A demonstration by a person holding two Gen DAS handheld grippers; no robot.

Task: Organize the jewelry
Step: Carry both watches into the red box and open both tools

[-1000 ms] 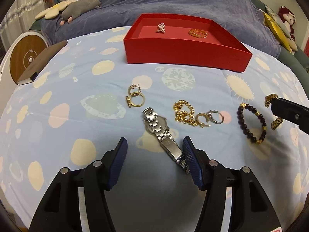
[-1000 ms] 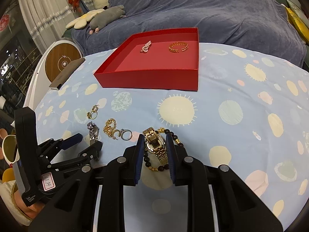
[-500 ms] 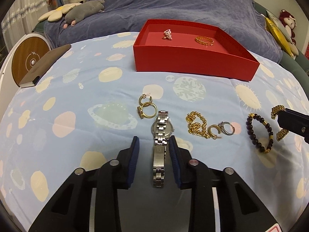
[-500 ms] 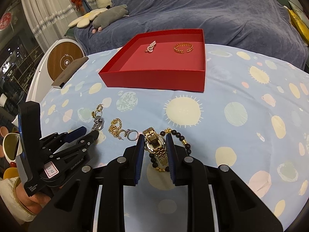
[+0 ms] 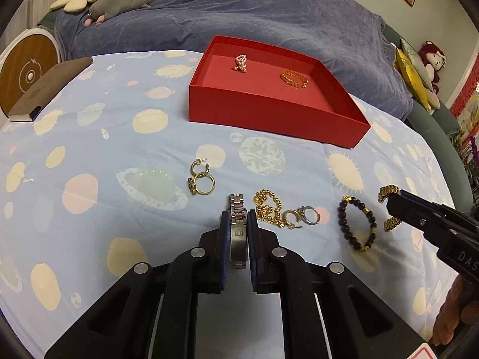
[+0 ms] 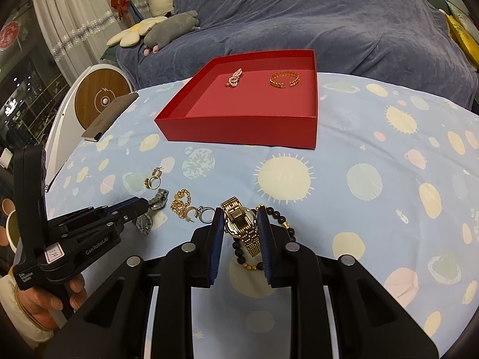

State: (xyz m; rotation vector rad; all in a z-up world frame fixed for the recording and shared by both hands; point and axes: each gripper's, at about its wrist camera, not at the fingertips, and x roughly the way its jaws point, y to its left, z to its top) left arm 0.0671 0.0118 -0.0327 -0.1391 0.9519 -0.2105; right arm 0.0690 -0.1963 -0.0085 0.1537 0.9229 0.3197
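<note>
Your left tongs (image 5: pixel 239 233) have closed since a second ago: then they straddled the silver watch (image 5: pixel 238 236) wide apart, now both pads clamp its band, free end poking out ahead. Your right tongs (image 6: pixel 241 224) are unchanged, clamped on the gold watch (image 6: pixel 242 224), which overlaps the bead bracelet (image 6: pixel 275 218) under them. Between the two tongs lie the gold chain (image 5: pixel 268 209) and two hoops (image 5: pixel 301 216), touching each other. Ahead-left of your left tongs sit the gold earrings (image 5: pixel 201 179). Well ahead of both tongs is the red box (image 5: pixel 269 113), holding a pink piece (image 5: pixel 240 63) and a gold ring (image 5: pixel 294 78), apart from each other.
</note>
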